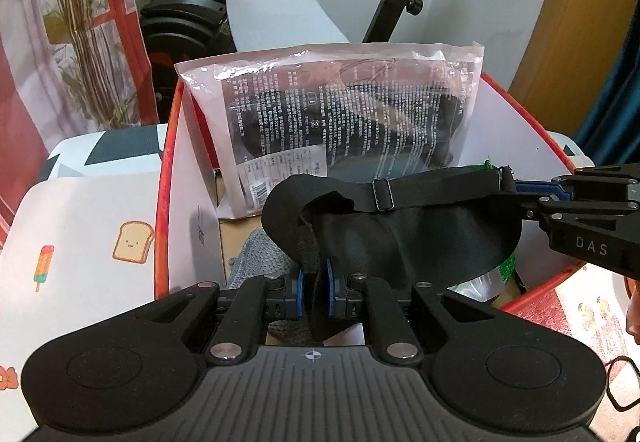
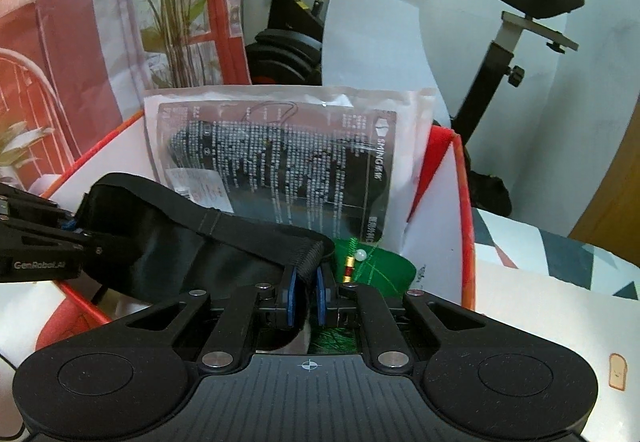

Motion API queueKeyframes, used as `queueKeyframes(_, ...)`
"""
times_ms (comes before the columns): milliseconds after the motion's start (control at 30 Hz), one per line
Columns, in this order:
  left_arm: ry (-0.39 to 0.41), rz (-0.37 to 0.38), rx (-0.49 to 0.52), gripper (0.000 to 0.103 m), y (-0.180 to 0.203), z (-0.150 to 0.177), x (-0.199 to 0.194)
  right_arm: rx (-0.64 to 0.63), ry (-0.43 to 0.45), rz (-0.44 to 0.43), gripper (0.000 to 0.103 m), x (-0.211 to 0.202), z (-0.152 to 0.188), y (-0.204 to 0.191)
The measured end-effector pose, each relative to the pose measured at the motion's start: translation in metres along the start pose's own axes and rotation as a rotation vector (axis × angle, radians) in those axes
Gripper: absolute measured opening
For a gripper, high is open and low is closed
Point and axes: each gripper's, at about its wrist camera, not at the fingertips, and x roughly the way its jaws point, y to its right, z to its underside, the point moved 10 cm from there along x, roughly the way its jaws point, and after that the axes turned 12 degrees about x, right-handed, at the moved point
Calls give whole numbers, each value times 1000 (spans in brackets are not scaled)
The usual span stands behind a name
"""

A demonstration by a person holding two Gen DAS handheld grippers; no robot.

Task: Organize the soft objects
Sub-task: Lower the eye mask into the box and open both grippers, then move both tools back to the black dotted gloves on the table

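Item: black sleep mask [image 1: 432, 238] with strap [image 1: 380, 191], carried between my two grippers over the red-rimmed bin [image 1: 162, 201]. I am pinching one end of the mask in my left gripper [image 1: 316, 292], jaws nearly closed with black fabric between the blue pads [image 1: 331, 292]; I am pinching the other end in my right gripper [image 2: 305, 294], jaws likewise narrow on a fold of strap webbing. In the left view the right gripper is entering from 3 o'clock; in the right view the left gripper is entering from 9 o'clock, so the mask is hanging stretched between them with its middle sagging. Both tools are pointing forward and down toward the bin's inside. Contents already in the bin: a plastic pouch [image 1: 332, 121] leaning upright against the far wall at 12 o'clock, a grey knit [image 1: 256, 254] at 9 o'clock of the mask, a green item [image 2: 376, 262] with a small bead under the mask's right end. Handling note, as I judge it: I am aiming to lay the mask flat in the free space in front of the pouch, keeping both ends level so the strap is not snagging on the rim, then letting go with both sides together. Risk: the strap looping round a jaw on release.
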Motion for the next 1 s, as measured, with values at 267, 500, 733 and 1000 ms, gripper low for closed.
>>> queueKeyframes(267, 26, -24, 91, 48, 7, -9, -13, 28, 1, 48, 22, -5, -2, 12)
queueKeyframes(500, 87, -112, 129, 92, 9, -13, -40, 34, 78, 40, 66, -31, -12, 10)
queueKeyframes(733, 156, -193, 54, 103, -1, -10, -72, 31, 177, 16, 103, -66, -16, 3)
queueKeyframes(1000, 195, -241, -15, 103, -10, 2, -104, 61, 213, -18, 103, -97, -5, -3)
